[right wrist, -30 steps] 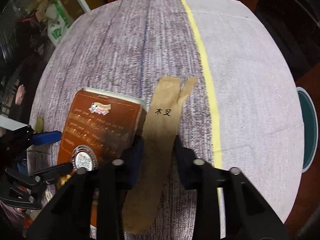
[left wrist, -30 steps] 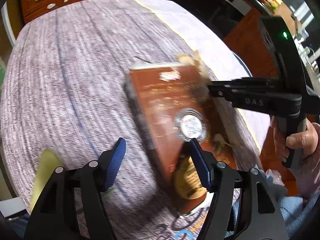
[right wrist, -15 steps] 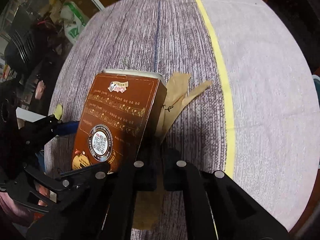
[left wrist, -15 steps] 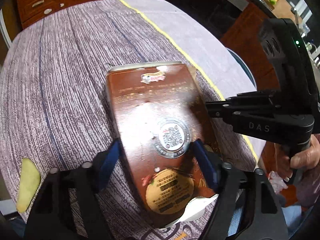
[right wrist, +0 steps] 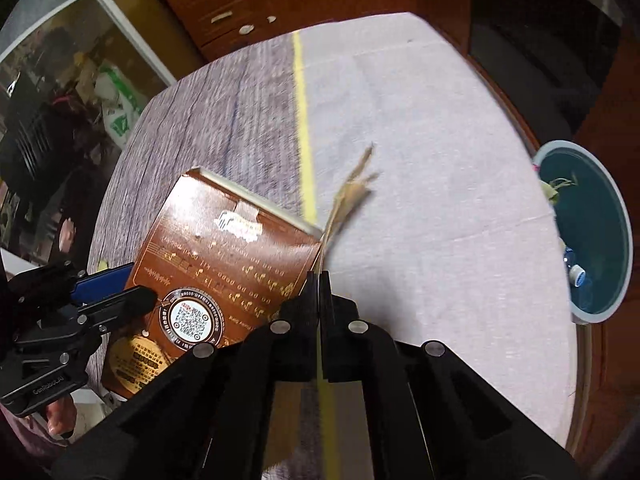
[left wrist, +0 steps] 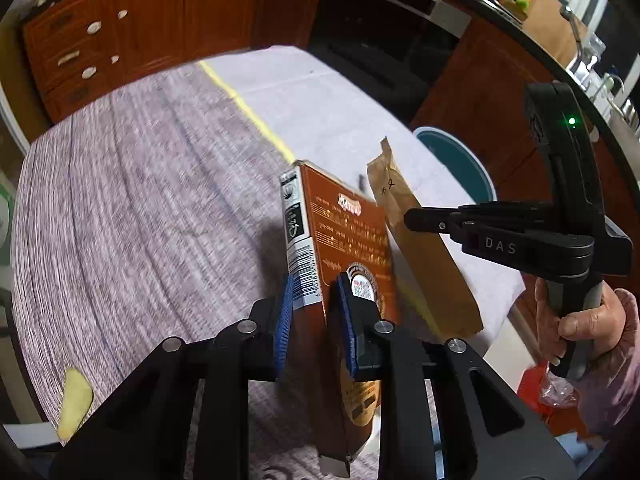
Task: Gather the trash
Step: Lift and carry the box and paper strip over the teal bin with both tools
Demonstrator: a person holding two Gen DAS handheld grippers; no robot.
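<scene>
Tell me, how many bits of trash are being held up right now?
2. A brown box is clamped in the left gripper, and a paper sleeve is pinched in the right gripper. A yellow scrap lies on the table; more may be hidden.

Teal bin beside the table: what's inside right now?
The teal bin holds a plastic bottle with a white cap and a greenish scrap near the rim. The table edge hides its left part.

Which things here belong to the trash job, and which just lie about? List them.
Job:
brown box, gripped by left gripper
paper sleeve, pinched by right gripper
teal bin
yellow scrap on the cloth, likely trash

Lying about:
tablecloth
wooden cabinets
</scene>
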